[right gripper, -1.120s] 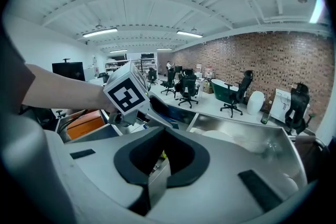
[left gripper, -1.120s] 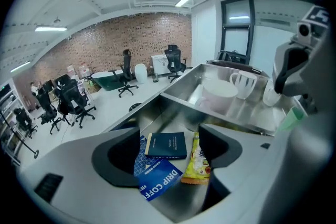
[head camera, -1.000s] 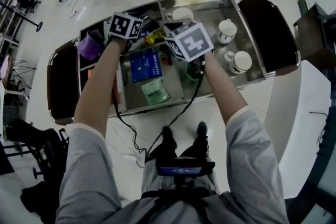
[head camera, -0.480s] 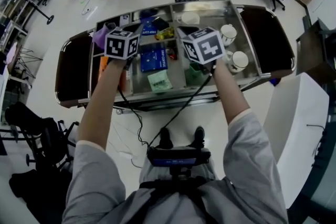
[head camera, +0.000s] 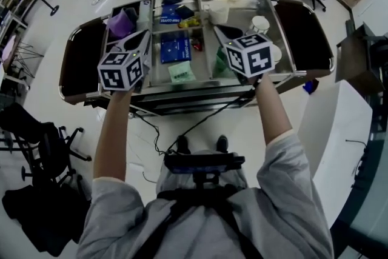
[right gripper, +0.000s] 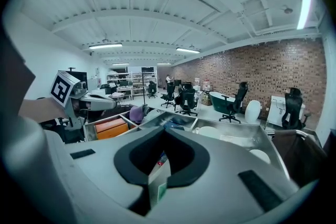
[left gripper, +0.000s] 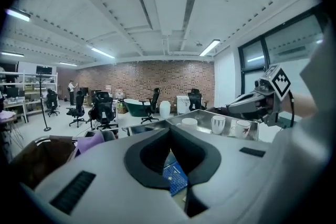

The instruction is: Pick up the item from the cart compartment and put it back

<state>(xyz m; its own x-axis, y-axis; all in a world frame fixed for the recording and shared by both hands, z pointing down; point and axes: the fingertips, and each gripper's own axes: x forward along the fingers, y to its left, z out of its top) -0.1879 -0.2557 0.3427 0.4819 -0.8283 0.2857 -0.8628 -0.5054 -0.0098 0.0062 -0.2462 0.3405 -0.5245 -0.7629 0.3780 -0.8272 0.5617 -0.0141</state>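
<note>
**Both tools drawn back from the cart, neither carrying anything**

The left tool (left gripper: 169, 132) is shut tip to tip with nothing pinched. The blue box (head camera: 174, 47) showing through the gap behind its tips lies down in the middle compartment. The right tool (right gripper: 163, 132) also looks closed at its tips. The green-and-white carton (right gripper: 159, 181) seen in its gap appears to stand in the cart (head camera: 303, 33) below it, not in a grip (the head view shows something green low in the compartment under that tool).

A second ago both tools reached in over the compartments, the left one close to the purple cup (head camera: 120, 24). Now both hang over the cart's near rim, pulled back toward the person and raised.

With both tools withdrawn and neither holding anything, the item has most likely already gone back into its compartment. Which of the contents was the one handled cannot be told. The purple cup, the blue box, the green packet (head camera: 180, 73) and the white mugs (head camera: 260, 23) all rest inside. The put-back step looks finished.
</note>
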